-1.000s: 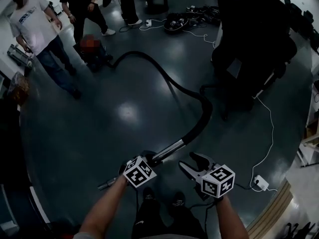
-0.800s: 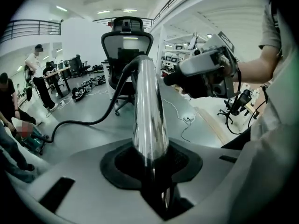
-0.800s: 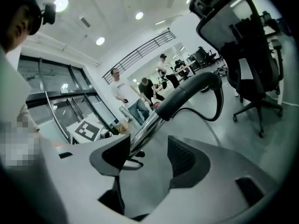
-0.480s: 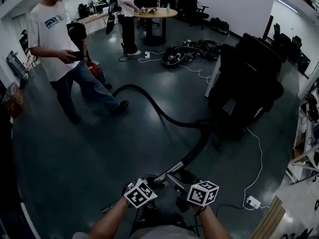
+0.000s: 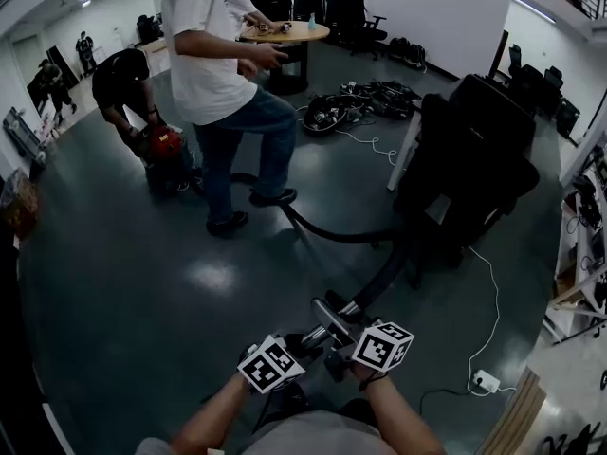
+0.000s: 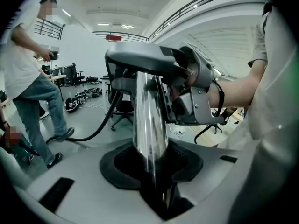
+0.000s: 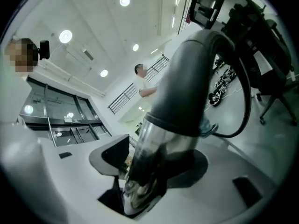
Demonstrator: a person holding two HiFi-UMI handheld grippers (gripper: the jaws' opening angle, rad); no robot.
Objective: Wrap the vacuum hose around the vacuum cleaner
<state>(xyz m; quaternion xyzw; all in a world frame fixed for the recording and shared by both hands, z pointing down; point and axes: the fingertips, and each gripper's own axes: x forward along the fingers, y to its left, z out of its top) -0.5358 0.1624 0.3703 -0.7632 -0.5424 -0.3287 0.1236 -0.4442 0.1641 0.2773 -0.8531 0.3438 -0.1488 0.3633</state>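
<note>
Dark polished floor (image 5: 123, 282) spreads across an open office, and the red vacuum cleaner (image 5: 167, 150) sits well away at its far left with a crouching person (image 5: 123, 74) over it. From there the black vacuum hose (image 5: 332, 232) trails along the floor, passes the feet of a standing person (image 5: 223, 64), bends beside a dark office chair (image 5: 474, 159) and rises to the metal wand (image 5: 332, 317) held low in front of the body. None of it is wound round the machine yet, so I judge the step in hand to be gathering up the wand end. The left gripper (image 6: 152, 162) has its jaws partway closed and clamped on the chrome tube. The right gripper (image 7: 149, 171) stands very wide around the thicker end where the grey cuff joins. Its jaws have just been closing on that part, but a sliver of gap shows at one pad, so that grip looks unfinished. Both forearms come in bent and close together, the marker cubes side by side. The left claw angles down toward the floor and the right is held flatter, crossing the wand just beyond it. Next the right claw needs to bite firmly, then both must carry the wand toward the cleaner, minding the legs standing over the hose
</note>
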